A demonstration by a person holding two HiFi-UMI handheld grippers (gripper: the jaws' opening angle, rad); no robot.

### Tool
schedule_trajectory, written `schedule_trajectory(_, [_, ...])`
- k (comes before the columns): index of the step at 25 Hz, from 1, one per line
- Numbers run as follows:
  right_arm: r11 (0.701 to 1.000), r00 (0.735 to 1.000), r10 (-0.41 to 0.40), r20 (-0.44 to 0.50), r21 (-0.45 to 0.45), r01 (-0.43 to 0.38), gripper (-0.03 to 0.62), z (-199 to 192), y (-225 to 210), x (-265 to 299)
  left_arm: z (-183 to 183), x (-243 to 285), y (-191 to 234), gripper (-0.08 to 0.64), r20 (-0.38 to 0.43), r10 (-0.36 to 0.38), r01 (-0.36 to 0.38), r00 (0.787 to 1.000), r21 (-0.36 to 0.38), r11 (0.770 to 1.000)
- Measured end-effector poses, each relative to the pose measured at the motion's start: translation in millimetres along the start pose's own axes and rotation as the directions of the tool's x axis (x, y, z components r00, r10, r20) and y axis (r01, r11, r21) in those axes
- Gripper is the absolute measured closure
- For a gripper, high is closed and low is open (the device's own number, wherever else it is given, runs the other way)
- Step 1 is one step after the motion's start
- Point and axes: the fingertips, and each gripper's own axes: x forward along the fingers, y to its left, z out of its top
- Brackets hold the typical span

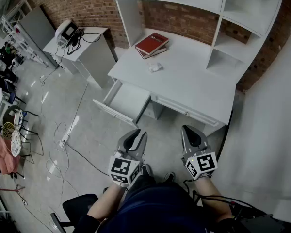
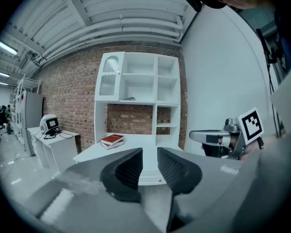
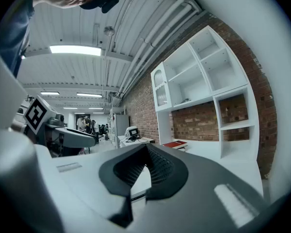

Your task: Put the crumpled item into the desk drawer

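Observation:
A small white crumpled item point(image 1: 155, 67) lies on the white desk point(image 1: 194, 81), just in front of a red book point(image 1: 152, 43). The desk drawer point(image 1: 128, 101) under the left end stands pulled out, with nothing visible in it. Both grippers hang well short of the desk, over the floor. My left gripper point(image 1: 136, 135) point(image 2: 150, 154) has its jaws a narrow gap apart with nothing between them. My right gripper point(image 1: 189, 130) point(image 3: 146, 149) has its jaws together at the tips and holds nothing. The red book point(image 2: 112, 140) point(image 3: 175, 143) shows in both gripper views.
A white hutch point(image 1: 218, 13) with shelves rises over the desk against the brick wall. A white side table point(image 1: 94, 47) with a small monitor point(image 1: 68, 32) stands left of the desk. Cables point(image 1: 63, 140) trail over the floor. A black chair point(image 1: 80, 205) is behind me.

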Motion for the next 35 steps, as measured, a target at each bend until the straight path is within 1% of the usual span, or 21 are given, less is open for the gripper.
schedule_trajectory(4, [1.0, 1.0, -0.01, -0.015, 0.003, 0.01, 0.591, -4, 16, 2, -8, -18, 17, 0.456, -0.001, 0.007, -0.007, 1.0, -0.019, 1.0])
schedule_trajectory(6, [1.0, 1.0, -0.017, -0.01, 0.006, 0.017, 0.591, -1, 23, 7, -7, -25, 32, 0.456, 0.001, 0.023, -0.023, 1.0, -0.028, 0.999])
schedule_trajectory(10, [0.999, 0.999, -0.051, 0.004, 0.002, 0.051, 0.591, 8, 29, 22, -6, -33, 65, 0.456, 0.044, 0.046, -0.046, 0.998, -0.007, 0.999])
schedule_trajectory(18, [0.992, 0.992, -0.124, -0.026, -0.034, 0.123, 0.591, 12, 49, 62, -10, -39, 137, 0.456, 0.07, 0.039, -0.036, 0.997, -0.042, 0.998])
schedule_trajectory(21, [0.987, 0.987, -0.153, -0.04, -0.056, 0.151, 0.591, 12, 55, 75, -9, -39, 158, 0.456, 0.08, 0.026, -0.025, 0.996, -0.009, 1.0])
schedule_trajectory(23, [0.983, 0.983, -0.178, -0.048, -0.063, 0.175, 0.589, 12, 58, 81, -11, -40, 169, 0.456, 0.081, 0.012, -0.013, 0.997, 0.006, 1.0])
schedule_trajectory(27, [0.974, 0.974, -0.217, -0.065, -0.077, 0.212, 0.589, 11, 64, 87, -19, -43, 192, 0.456, 0.076, 0.001, 0.0, 0.997, -0.014, 1.0])
schedule_trajectory(30, [0.972, 0.971, -0.225, -0.079, -0.092, 0.218, 0.589, 11, 67, 93, -21, -42, 203, 0.456, 0.082, 0.0, 0.003, 0.997, -0.033, 0.999])
schedule_trajectory(35, [0.972, 0.97, -0.22, -0.102, -0.103, 0.21, 0.589, 9, 67, 107, -22, -27, 210, 0.456, 0.086, -0.014, 0.02, 0.996, -0.062, 0.998])
